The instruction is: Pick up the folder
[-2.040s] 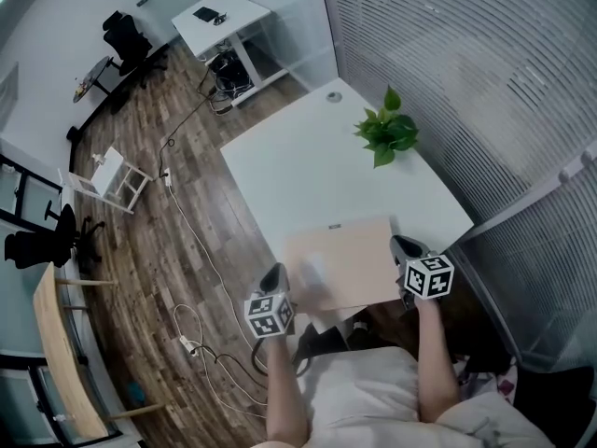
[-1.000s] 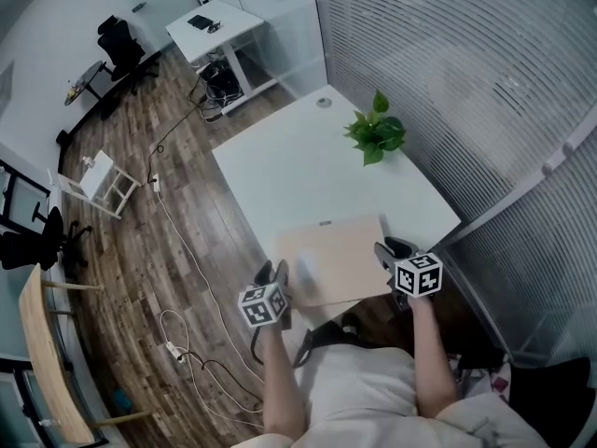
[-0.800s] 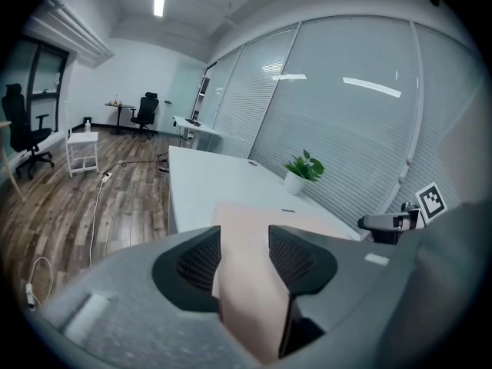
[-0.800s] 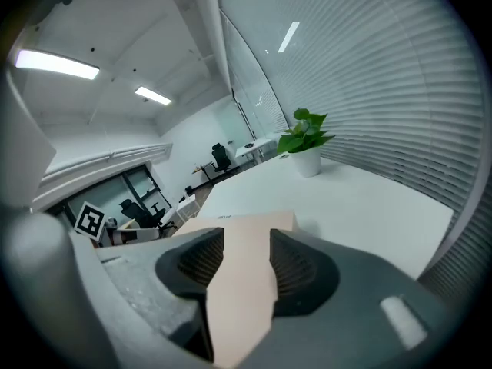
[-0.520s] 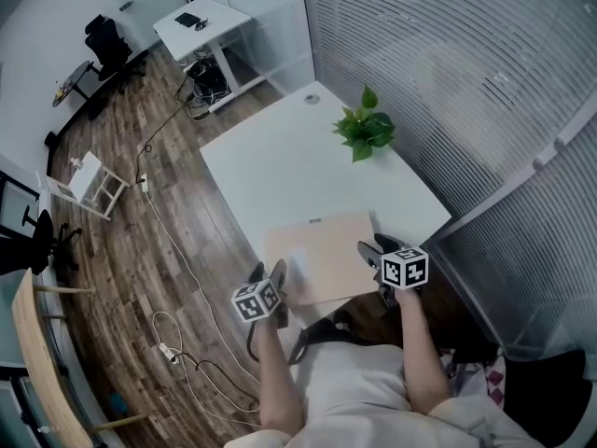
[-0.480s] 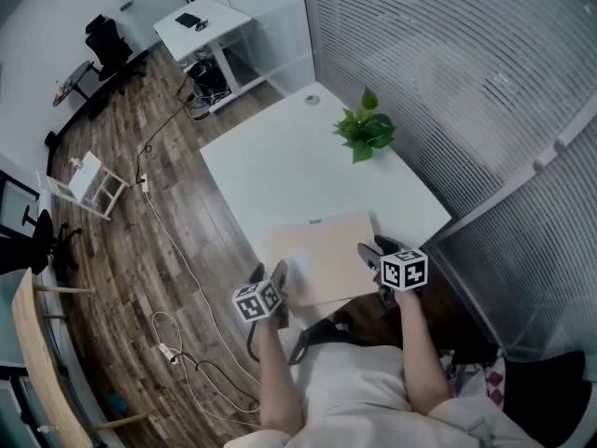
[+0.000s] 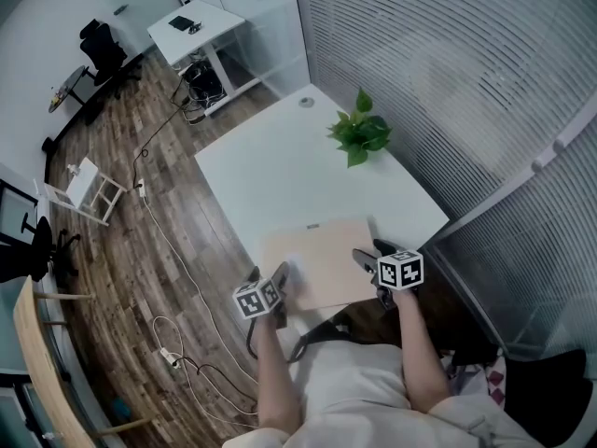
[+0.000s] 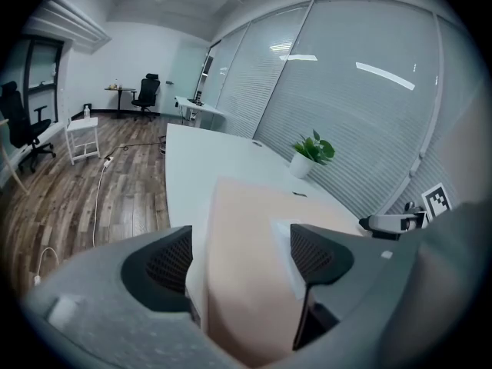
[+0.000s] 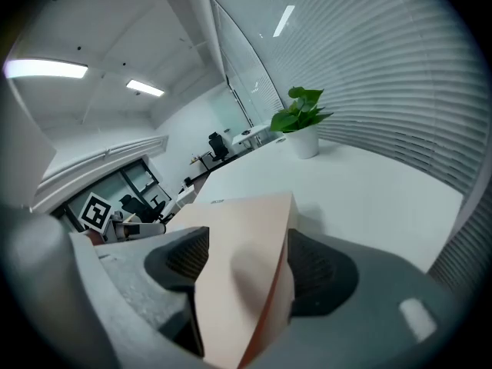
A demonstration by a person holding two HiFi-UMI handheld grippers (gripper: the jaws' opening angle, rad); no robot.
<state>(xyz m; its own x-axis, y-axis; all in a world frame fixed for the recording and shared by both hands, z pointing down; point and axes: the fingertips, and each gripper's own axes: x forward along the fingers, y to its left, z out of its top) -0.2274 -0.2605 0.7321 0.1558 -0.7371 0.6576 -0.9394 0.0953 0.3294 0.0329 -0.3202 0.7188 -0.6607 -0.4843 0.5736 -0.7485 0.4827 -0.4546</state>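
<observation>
Straddling the beige folder [image 7: 322,264] at its left edge, the left gripper [image 7: 270,273] has just been opening its jaws, which now stand wide. The right gripper [image 7: 370,253], its jaws likewise just opening, loosely brackets the folder's right corner. The folder sits at the white table's [image 7: 298,166] near edge, well apart from the potted plant [image 7: 359,138] on the table's far side.

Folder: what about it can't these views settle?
- Head view: near corners of the folder, under the left gripper and right gripper.
- Head view: print on the label at its far edge, too small.
- Left gripper view: its near end, behind the gripper's body.
- Both gripper views: whether it rests on the table; the jaws, just opening, straddle it.
</observation>
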